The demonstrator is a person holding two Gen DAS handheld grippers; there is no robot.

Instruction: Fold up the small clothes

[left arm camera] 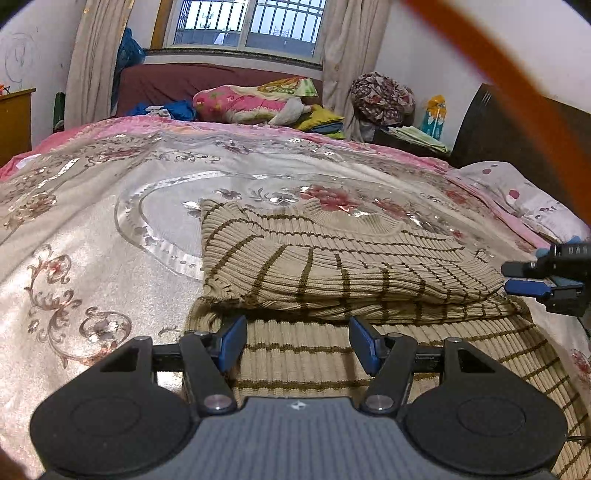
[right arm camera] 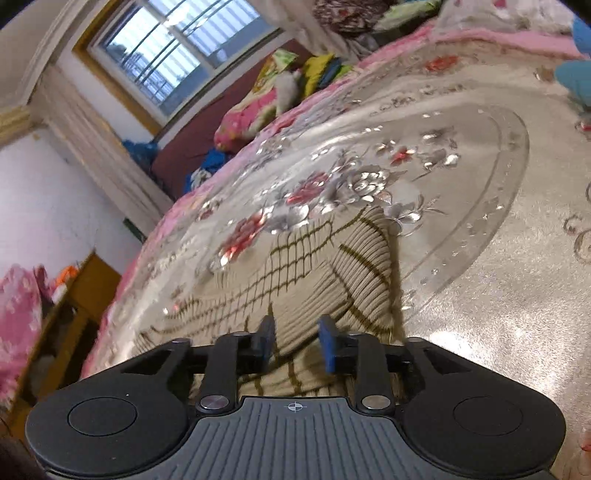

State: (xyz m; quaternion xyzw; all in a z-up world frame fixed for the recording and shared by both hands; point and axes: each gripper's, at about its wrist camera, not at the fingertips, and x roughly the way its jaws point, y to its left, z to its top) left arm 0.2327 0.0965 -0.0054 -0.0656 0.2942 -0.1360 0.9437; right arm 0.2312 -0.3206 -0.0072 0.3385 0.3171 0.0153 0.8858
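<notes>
A beige ribbed sweater with brown stripes lies partly folded on the floral bedspread. Its sleeves are folded over the body. My left gripper is open and empty, just above the sweater's near hem. My right gripper comes in from the right edge at the sweater's right side, jaws a little apart. In the right wrist view, my right gripper is open over the sweater, holding nothing.
Pillows and bundled quilts lie at the far end of the bed below the window. A dark headboard and a pillow are at the right. A wooden cabinet stands at the left.
</notes>
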